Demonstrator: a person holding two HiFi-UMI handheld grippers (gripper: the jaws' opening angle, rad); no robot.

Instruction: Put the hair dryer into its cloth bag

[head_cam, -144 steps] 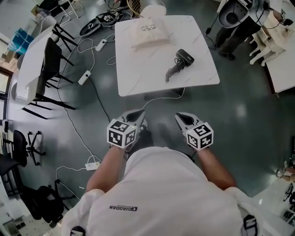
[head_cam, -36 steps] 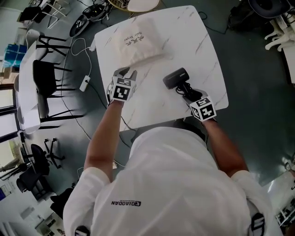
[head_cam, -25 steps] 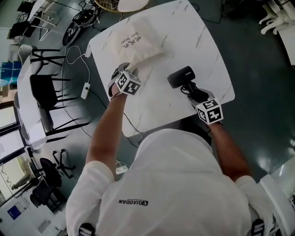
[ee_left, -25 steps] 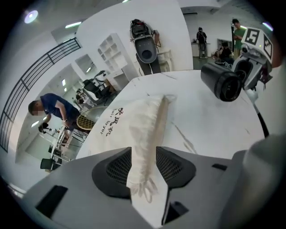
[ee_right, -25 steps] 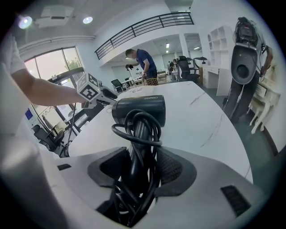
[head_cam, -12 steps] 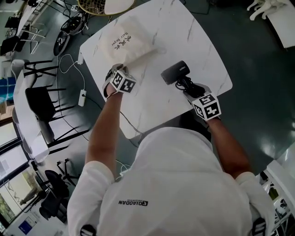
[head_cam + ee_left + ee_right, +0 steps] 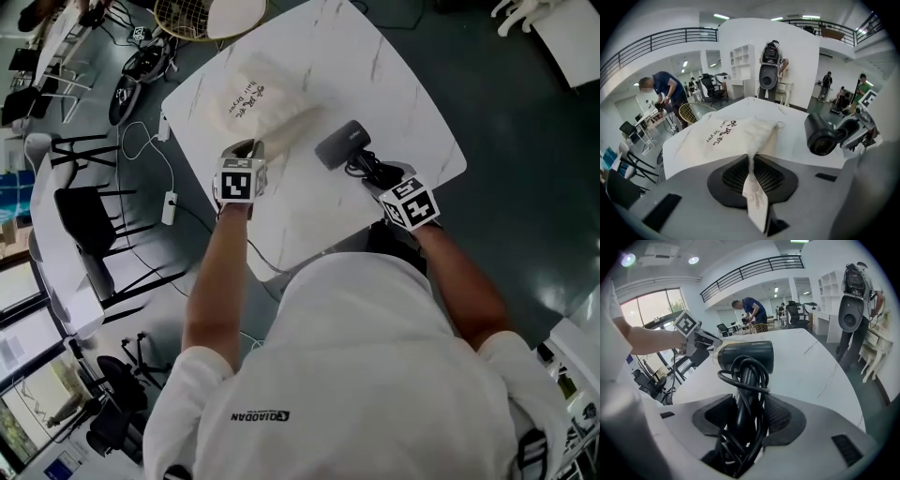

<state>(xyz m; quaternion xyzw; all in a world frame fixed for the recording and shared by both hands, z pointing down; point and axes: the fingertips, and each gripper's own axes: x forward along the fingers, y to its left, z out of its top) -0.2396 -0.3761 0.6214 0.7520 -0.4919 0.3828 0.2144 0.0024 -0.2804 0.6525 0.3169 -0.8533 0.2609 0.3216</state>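
Note:
A cream cloth bag (image 7: 246, 98) with printed lettering lies on the white marble table (image 7: 394, 84). My left gripper (image 7: 248, 148) is at its near edge. Its jaws have just been closing and now pinch the bag's edge (image 7: 752, 187), which is drawn up in a fold towards the camera. The black hair dryer (image 7: 339, 145) lies to the right of the bag, barrel pointing at it. My right gripper (image 7: 375, 176) is shut on its handle (image 7: 745, 394) and the coiled cord. The dryer's barrel (image 7: 825, 136) also shows in the left gripper view.
Black chairs (image 7: 89, 202) and another white table stand to the left. A power strip (image 7: 169, 206) and cables lie on the grey floor. A wicker basket (image 7: 187, 14) sits beyond the table. Several people stand far off in the gripper views.
The left gripper's jaws have closed on the bag's near edge and raised it slightly. The right gripper keeps its hold on the hair dryer, little moved.

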